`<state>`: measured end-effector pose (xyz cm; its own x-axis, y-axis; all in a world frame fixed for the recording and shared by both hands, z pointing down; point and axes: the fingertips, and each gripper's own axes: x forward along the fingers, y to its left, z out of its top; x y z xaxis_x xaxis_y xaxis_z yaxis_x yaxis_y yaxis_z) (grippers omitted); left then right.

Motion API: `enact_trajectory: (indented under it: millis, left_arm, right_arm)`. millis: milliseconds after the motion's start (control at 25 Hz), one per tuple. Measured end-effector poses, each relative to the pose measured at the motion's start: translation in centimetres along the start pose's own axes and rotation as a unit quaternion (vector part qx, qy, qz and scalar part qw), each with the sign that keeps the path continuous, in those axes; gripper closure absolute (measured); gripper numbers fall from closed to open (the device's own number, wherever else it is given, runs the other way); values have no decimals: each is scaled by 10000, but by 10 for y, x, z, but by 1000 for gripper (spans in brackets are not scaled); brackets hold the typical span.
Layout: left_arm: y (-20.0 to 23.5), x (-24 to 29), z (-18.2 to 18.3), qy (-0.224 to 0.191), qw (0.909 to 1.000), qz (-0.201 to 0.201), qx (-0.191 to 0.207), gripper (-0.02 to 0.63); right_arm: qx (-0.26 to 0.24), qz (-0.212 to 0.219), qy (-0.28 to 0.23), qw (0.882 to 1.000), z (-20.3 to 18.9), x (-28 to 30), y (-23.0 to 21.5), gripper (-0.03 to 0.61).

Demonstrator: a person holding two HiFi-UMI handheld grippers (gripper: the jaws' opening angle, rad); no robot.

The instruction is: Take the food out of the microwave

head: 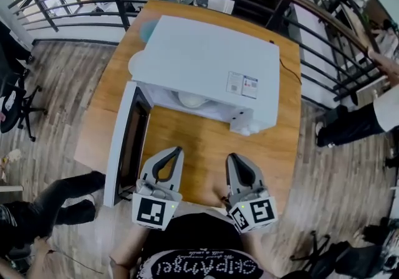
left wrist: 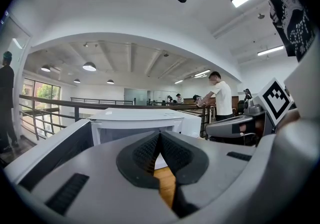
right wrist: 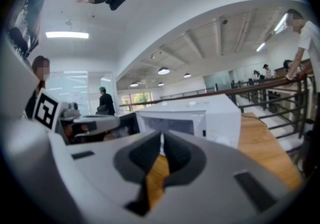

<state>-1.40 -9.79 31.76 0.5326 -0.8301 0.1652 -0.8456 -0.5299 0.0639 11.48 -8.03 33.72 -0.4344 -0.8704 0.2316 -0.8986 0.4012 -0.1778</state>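
- head view: the microwave stands toward the far edge of the counter, and its door is already open toward the left edge.
- a pale dish, probably the food, sits inside the cavity and is not yet out. only its front shows, so what it holds is hidden.
- the left gripper and the right gripper hover by the near edge, short of the opening. reaching in, gripping and lifting out are left.
- left gripper view: the jaws are pressed together on nothing and block the cavity.
- right gripper view: the jaws are likewise closed and empty. the picture is soft, so the cavity's contents are unclear.
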Motion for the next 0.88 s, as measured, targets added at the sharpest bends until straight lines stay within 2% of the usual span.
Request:
enact_trajectory:
  millis: [720, 880]
  left_arm:
    - [18, 9, -6, -13, 9999, -158, -64, 581]
    - [15, 19, -8, 15, 9993, -358, 56, 581]
  right_arm:
    - [-65, -106, 39, 9999, 0, 19, 6, 539]
    - [-115, -138, 78, 9998, -3, 22, 5, 540]
